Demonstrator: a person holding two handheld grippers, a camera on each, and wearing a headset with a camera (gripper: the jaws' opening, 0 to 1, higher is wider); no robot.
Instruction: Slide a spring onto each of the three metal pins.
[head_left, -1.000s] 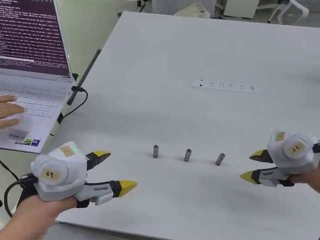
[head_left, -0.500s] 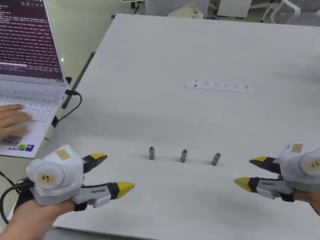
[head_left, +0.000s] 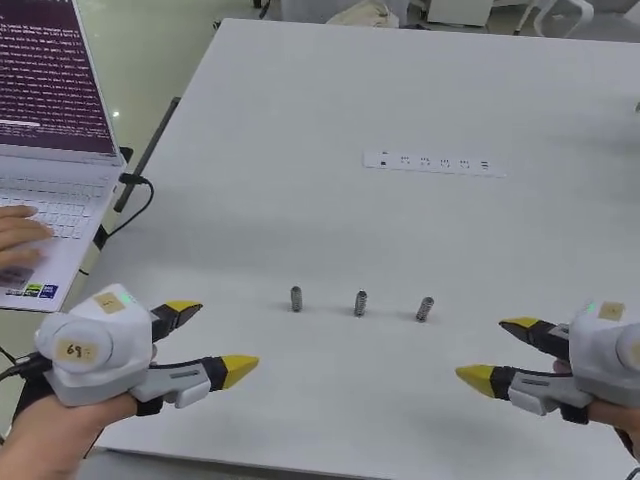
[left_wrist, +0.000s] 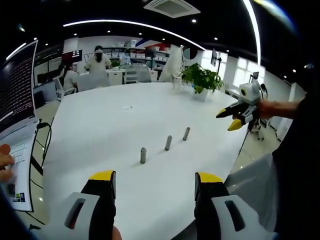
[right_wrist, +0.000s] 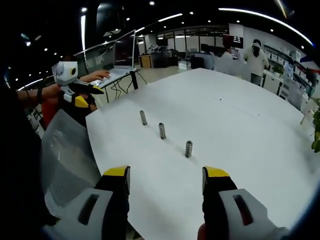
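Grippers flank a row of three small metal pins on a broad white counter in an open-plan office. The left pin, middle pin and right pin stand upright, evenly spaced and apart from one another, a little in from the counter's near edge. In the right gripper view a spring coils around the right pin; on the other two the ribbing is too small to be sure of.

The left gripper hovers at the near left corner, its yellow-tipped jaws spread wide and holding nothing, pointing in across the surface toward the row. The right gripper hangs over the near edge on the opposite side, jaws likewise apart and empty, aimed back at the pins. Bare counter lies between each gripper and the row, and more of it stretches behind to a white power strip, well beyond the pins.

Just off the left edge an open laptop shows lines of text, with a person's hand on its keyboard and a dark cable trailing from its side. Ceiling lights streak overhead in the left gripper view. A potted plant stands past the counter's far end, and people stand among desks at the back.
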